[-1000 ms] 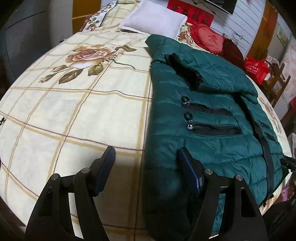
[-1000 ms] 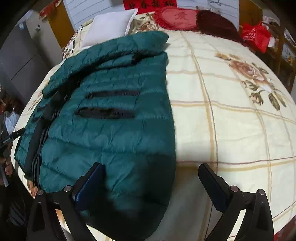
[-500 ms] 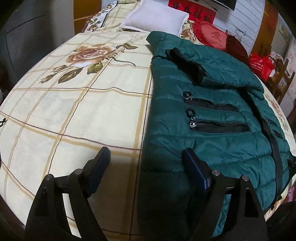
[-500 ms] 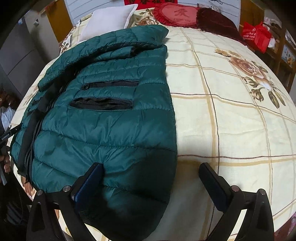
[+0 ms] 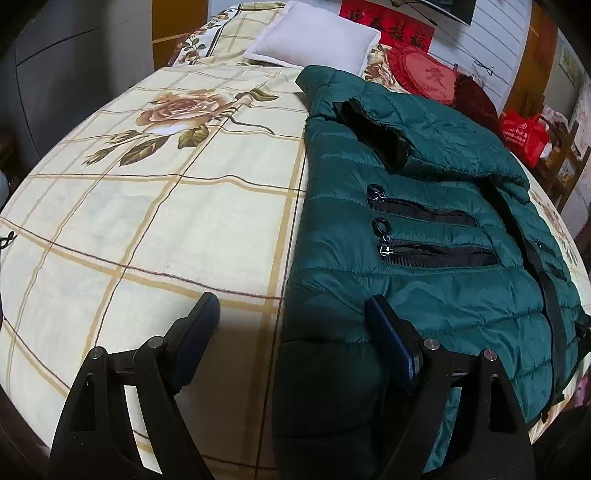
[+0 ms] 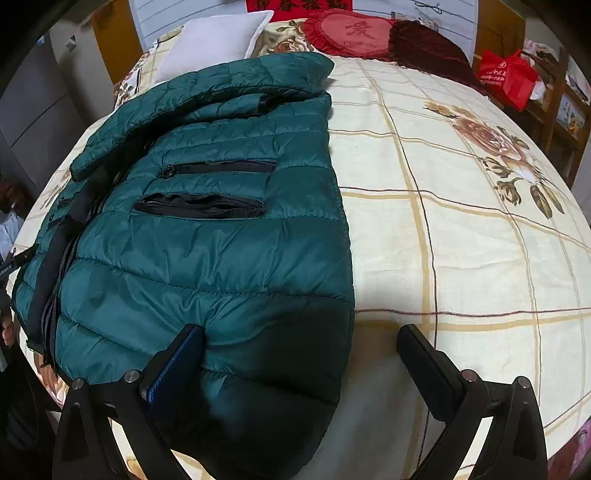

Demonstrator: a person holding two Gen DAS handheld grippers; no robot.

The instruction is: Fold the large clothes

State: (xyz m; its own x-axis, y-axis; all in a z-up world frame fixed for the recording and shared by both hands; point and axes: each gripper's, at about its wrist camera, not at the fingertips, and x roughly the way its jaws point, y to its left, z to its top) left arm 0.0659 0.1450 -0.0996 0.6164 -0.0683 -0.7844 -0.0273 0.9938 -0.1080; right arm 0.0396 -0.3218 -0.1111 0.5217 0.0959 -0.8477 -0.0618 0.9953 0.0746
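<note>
So, my left gripper [image 5: 291, 325] is spread wide, its jaws just been opening, and nothing is pinched: one blue-padded finger [image 5: 195, 332] sits over bare sheet, the other over the jacket's near edge. My right gripper [image 6: 301, 354] is likewise released, jaws wide, one pad over the hem corner, the other over the sheet; can't tell if either pad touches fabric.

The dark green puffer jacket [image 6: 207, 258] lies flat on the bed [image 5: 147, 229], folded lengthwise in half: quilted shiny nylon in horizontal puffed channels, two black zip pockets [image 5: 436, 236] with round pulls, a black zipper placket along the far long edge. A sleeve with a black cuff [image 5: 373, 129] is folded across the upper part.

The bedsheet is cream cotton with a tan and brown grid and printed roses [image 5: 184, 107]. At the head: a square white pillow [image 5: 314, 37], a red heart-shaped ruffled cushion [image 6: 354, 33], a dark maroon fuzzy cushion [image 6: 428, 48]. A red plastic bag [image 6: 506, 77] sits beside the bed.
</note>
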